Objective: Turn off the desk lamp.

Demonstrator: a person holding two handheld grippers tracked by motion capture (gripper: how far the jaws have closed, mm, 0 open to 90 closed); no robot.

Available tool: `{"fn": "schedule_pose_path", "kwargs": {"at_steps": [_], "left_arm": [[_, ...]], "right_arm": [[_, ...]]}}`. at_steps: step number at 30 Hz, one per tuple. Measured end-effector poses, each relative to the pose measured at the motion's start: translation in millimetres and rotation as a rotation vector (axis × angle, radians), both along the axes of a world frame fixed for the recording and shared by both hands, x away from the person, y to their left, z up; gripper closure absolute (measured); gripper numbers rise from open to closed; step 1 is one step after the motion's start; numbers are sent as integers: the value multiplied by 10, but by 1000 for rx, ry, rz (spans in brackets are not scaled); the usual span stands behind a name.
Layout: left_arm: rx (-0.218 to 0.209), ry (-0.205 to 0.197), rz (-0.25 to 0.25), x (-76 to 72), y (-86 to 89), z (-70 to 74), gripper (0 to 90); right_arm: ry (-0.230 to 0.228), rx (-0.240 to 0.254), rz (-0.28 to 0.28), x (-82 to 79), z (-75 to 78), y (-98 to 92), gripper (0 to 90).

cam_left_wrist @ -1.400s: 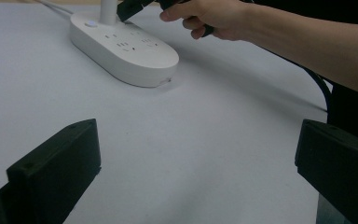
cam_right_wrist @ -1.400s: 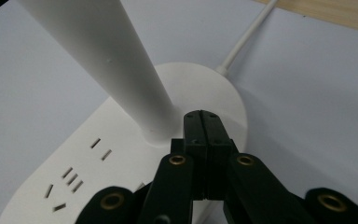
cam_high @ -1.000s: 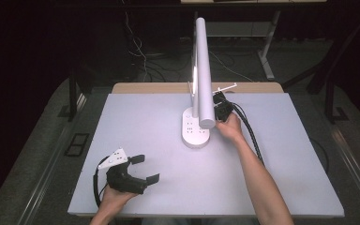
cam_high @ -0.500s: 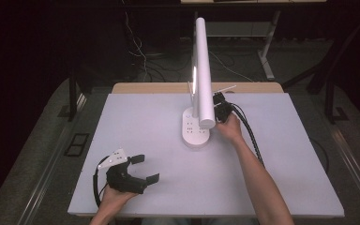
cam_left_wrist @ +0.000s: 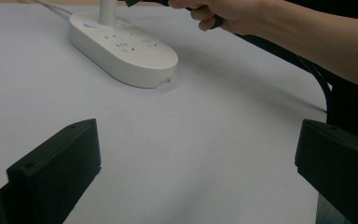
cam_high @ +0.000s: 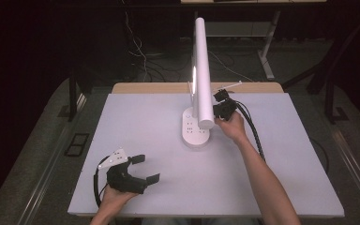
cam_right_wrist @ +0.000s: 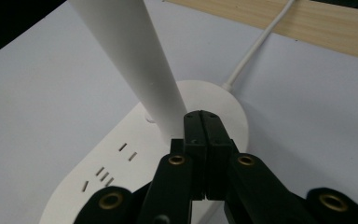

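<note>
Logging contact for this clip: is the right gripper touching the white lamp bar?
Cannot tell. In the right gripper view the closed right gripper meets the edge of the lamp bar, but the contact line is hidden; the high view overlaps them too.

A pale grey worktop [cam_high: 281, 187] sits at the centre of a dark room, its surface evenly lit. Along the worktop's far edge runs a strip of light wood [cam_high: 150, 87]. Beyond that edge, cables [cam_high: 143, 61] lie tangled on the dim floor, near the metal legs of a second table [cam_high: 268, 51] standing farther back. On either side of the worktop the floor is grey carpet [cam_high: 42, 140]. To the worktop's left, a dark floor outlet plate [cam_high: 76, 144] is set into the carpet, with a pale strip [cam_high: 51, 173] running alongside it.
</note>
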State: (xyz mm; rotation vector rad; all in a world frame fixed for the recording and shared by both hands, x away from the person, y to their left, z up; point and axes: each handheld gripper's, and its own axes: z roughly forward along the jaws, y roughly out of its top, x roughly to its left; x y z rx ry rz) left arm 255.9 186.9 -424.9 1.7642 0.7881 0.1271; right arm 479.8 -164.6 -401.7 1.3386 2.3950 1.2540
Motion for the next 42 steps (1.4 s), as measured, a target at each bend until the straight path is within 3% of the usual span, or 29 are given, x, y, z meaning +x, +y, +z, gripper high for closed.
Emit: {"fn": "schedule_pose_path", "kwargs": {"at_steps": [8,9,13,20,26,31,32,33,39,42], "left_arm": [[1,1,-1,3,-6,0,0],[0,1,-1,3,-6,0,0],[-2,1,0,3,-5,1,0],[-3,1,1,2,-6,1,0],[-2,1,-2,3,-17,3,0],[-1,-1,-4,13,-28,0,0],[-1,0,-5,14,-31,-1,0],[-1,2,-5,14,-35,-1,0],[-1,1,-7,12,-40,1,0],[0,0,-7,10,-41,2,0]], "right_arm": [[-17,9,13,-107,116,-93,898],[-18,13,12,-121,132,-108,767],[-13,-1,10,-181,188,-162,740],[-20,-16,-9,-313,268,-303,576],[-34,-15,-12,-441,350,-413,356],[-30,-29,-16,-548,382,-475,103],[-28,-32,-14,-573,385,-490,88],[-29,-34,-15,-599,389,-508,0],[-38,32,-18,-769,388,-652,5],[-46,39,-11,-867,393,-708,5]]}}
